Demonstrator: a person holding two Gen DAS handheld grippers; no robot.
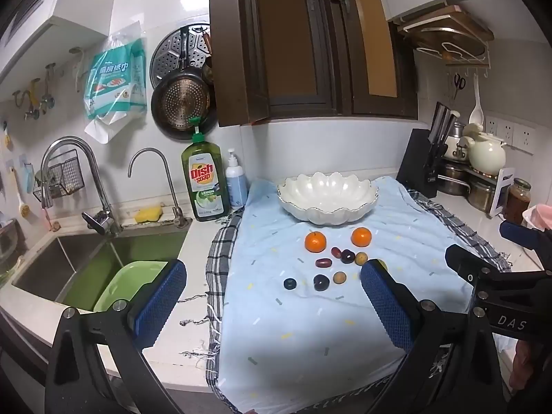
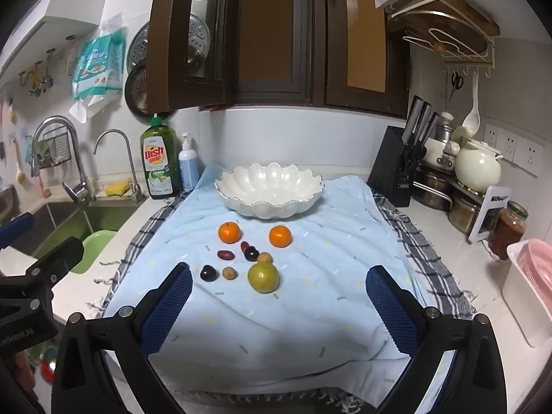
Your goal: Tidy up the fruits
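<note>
A white scalloped bowl stands empty at the back of a light blue cloth. In front of it lie two oranges, several small dark plums and brown longans, and one green citrus fruit. My left gripper hovers open over the near part of the cloth, short of the fruit. My right gripper is open too, with nothing between its fingers. The left view's right finger hides most of the green fruit.
A sink with a green basin lies to the left, with taps, dish soap and a pump bottle behind. A knife block, pots, a jar and a pink basket crowd the right.
</note>
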